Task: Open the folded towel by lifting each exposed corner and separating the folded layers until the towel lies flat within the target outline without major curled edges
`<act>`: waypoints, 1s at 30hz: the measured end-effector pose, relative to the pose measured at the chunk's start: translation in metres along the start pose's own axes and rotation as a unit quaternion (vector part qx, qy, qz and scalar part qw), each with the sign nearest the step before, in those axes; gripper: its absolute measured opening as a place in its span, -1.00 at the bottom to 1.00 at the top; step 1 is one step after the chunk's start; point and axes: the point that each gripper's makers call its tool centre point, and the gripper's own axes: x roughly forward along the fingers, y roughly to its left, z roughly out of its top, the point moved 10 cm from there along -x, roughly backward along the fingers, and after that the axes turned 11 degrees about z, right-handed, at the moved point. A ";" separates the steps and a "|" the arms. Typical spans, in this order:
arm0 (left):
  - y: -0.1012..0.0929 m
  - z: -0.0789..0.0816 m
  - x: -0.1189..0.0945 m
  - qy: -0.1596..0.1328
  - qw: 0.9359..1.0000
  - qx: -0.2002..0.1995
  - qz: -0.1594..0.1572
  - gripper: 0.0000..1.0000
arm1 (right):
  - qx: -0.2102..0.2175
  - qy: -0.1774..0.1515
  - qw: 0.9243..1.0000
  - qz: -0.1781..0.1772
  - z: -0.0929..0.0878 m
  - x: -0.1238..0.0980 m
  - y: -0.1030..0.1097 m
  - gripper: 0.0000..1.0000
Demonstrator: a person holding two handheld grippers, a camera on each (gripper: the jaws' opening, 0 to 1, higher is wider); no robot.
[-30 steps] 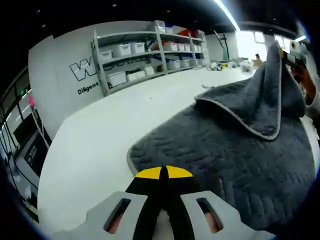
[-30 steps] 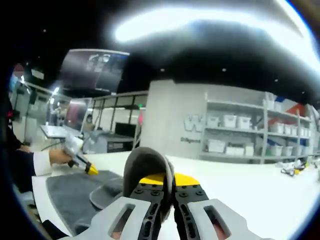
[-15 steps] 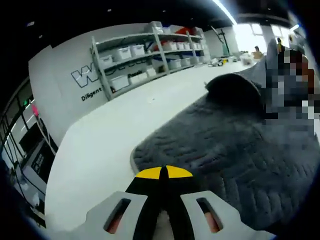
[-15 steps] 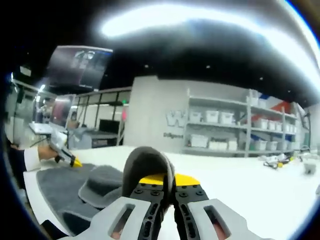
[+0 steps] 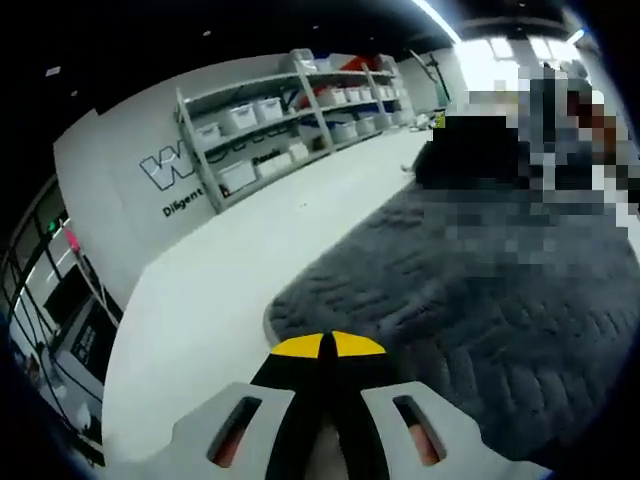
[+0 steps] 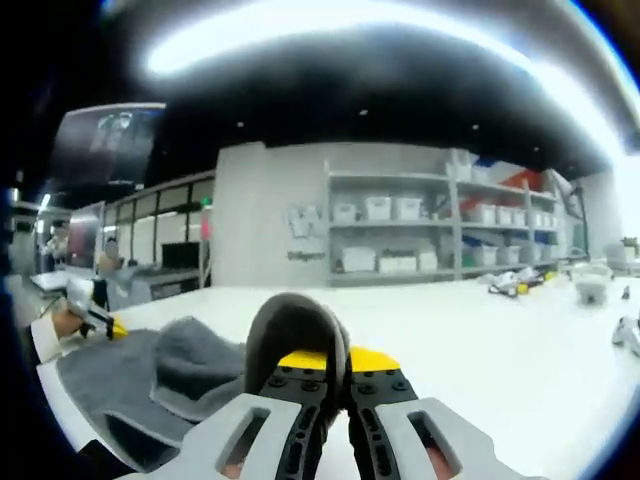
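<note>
A dark grey quilted towel (image 5: 470, 300) lies spread on the white table (image 5: 220, 300) in the left gripper view. My left gripper (image 5: 328, 346) is shut at the towel's near corner, yellow tips together on the fabric edge. Far across the towel, a raised dark fold (image 5: 470, 155) stands above the flat part. In the right gripper view my right gripper (image 6: 322, 358) is shut on a towel corner (image 6: 295, 322) that loops up over its tips. The rest of the towel (image 6: 150, 375) trails away to the left with one rumpled layer. The left gripper (image 6: 100, 325) shows at the towel's far corner, held by a hand.
Metal shelves with white bins (image 5: 290, 110) line the grey wall behind the table, and these shelves (image 6: 420, 235) show again in the right gripper view. Small items (image 6: 590, 285) lie on the table's far right. Open table surface (image 6: 480, 330) stretches right of the towel.
The right gripper has carried its towel corner farther away from the left gripper, so the raised layer now sits lower and farther off. The left gripper keeps its place at the near corner.
</note>
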 end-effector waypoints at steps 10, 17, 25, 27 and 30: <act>-0.016 0.009 -0.012 -0.053 0.997 0.047 -0.017 -0.98 | -0.015 0.006 0.998 -0.054 -0.005 -0.015 -0.023 -1.00; -0.016 0.005 -0.012 -0.043 0.997 0.065 -0.013 -0.98 | -0.010 0.004 0.997 -0.071 -0.006 -0.022 -0.035 -1.00; -0.020 0.005 -0.010 -0.044 0.995 0.085 -0.020 -0.99 | -0.007 0.012 0.995 -0.095 -0.009 -0.031 -0.050 -1.00; -0.020 0.004 -0.010 -0.042 0.995 0.083 -0.022 -0.99 | -0.005 0.015 0.995 -0.101 -0.011 -0.033 -0.057 -1.00; -0.020 0.004 -0.010 -0.041 0.995 0.084 -0.022 -0.99 | -0.001 0.022 0.994 -0.107 -0.014 -0.036 -0.063 -1.00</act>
